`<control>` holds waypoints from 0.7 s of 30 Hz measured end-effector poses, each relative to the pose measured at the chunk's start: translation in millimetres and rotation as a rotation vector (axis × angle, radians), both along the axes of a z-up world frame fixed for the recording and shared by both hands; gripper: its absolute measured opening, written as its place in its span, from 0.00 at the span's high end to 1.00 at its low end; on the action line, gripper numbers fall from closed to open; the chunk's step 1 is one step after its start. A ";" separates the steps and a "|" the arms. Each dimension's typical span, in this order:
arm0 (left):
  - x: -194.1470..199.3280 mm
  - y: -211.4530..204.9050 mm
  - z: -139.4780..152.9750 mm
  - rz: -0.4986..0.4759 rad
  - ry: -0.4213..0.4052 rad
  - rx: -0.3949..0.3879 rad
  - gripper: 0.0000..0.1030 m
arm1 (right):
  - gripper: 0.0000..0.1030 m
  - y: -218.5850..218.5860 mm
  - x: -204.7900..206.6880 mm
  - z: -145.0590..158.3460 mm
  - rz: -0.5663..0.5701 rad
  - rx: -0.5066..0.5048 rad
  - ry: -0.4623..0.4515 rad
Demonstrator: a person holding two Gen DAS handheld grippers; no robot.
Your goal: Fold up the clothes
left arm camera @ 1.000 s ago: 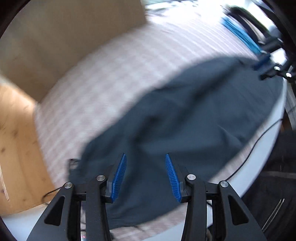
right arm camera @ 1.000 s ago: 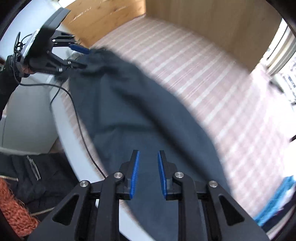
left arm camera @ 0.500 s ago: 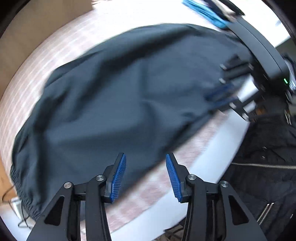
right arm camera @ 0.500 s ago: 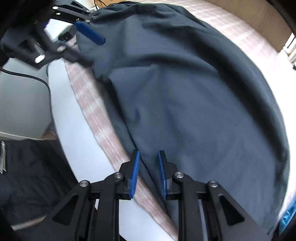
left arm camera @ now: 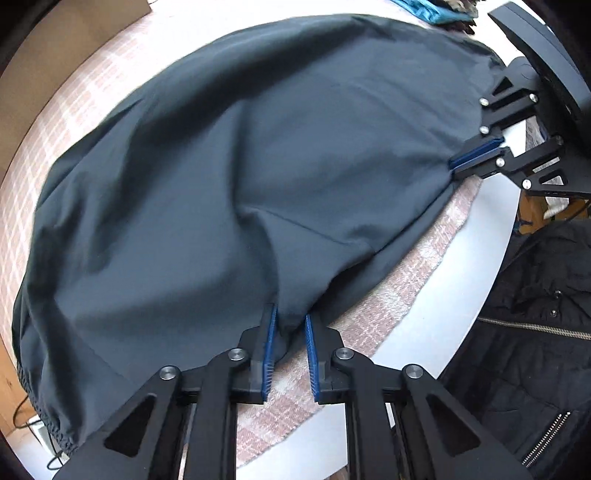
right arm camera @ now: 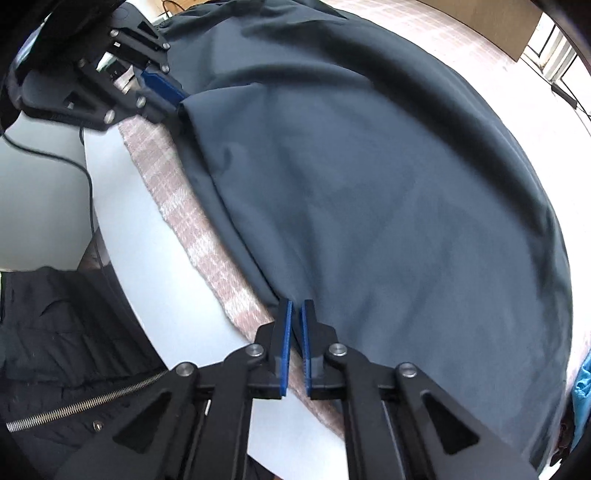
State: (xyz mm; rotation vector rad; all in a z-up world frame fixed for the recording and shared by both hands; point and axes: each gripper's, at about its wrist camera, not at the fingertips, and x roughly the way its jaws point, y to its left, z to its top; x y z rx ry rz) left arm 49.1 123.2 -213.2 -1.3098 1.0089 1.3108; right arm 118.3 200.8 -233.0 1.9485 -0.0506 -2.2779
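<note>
1. Nearest to me, I count two grippers, each with two blue-padded fingers. My left gripper (left arm camera: 290, 326) points down at the near hem of the garment; its jaws are closing, with a bunched fold of cloth between the pads.
2. My right gripper (right arm camera: 296, 314) has its jaws pressed together, pinching the garment's near edge; in the left wrist view it shows from the side, its pads clamped on the hem.
3. One dark blue-grey garment (left arm camera: 240, 158) lies spread wide over the table, its near edge drawn between my two grippers. An elastic, gathered hem shows at its left end in the left wrist view.
4. Beneath it I see one pink checked cloth (left arm camera: 373, 325), a strip of it bare along the near side, lying on one white round table (left arm camera: 461, 295).
5. Beside the table edge there is one black jacket (left arm camera: 528, 332) with a metal zip.
6. Farthest off, one bright blue fabric item (left arm camera: 417, 9) sits past the garment's far edge; I cannot tell what it is.
</note>
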 end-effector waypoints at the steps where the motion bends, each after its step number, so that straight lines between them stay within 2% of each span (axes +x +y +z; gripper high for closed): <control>1: -0.7 -0.7 2.7 0.006 0.001 0.006 0.90 | 0.97 4.0 2.1 2.2 -0.007 0.012 0.003; 3: 0.3 -1.3 6.5 0.009 -0.004 0.014 0.90 | 0.97 14.4 6.7 4.4 -0.020 0.006 -0.016; 5: 3.0 -1.4 9.6 0.004 -0.011 0.021 0.90 | 0.97 22.7 11.6 12.3 -0.033 -0.004 0.013; 6: 5.7 -0.6 10.8 -0.004 -0.007 0.027 0.87 | 0.96 23.6 12.9 15.3 -0.031 -0.013 0.021; 7: 8.3 1.0 11.6 -0.010 0.003 0.029 0.79 | 0.94 24.1 14.0 17.9 -0.029 -0.022 0.026; 9: 11.3 5.7 11.4 -0.015 0.003 0.029 0.71 | 0.82 23.1 14.7 19.4 -0.020 -0.024 0.034; 10: 12.5 8.2 11.1 -0.018 0.000 0.029 0.72 | 0.80 21.2 14.1 17.7 -0.014 -0.013 0.037; 15: 12.9 18.3 7.0 -0.023 0.000 0.010 0.72 | 0.80 12.4 13.3 3.5 0.057 0.008 0.015; 17: 11.7 20.7 5.8 -0.021 0.007 0.002 0.72 | 0.84 17.3 13.4 0.9 0.050 0.007 0.009; 19: 10.7 21.9 5.3 -0.021 0.009 -0.003 0.72 | 0.97 22.8 13.6 -1.5 0.041 0.006 0.003; 21: 10.4 22.4 6.6 -0.021 0.011 -0.005 0.72 | 0.97 28.8 15.4 -0.4 0.039 0.004 -0.012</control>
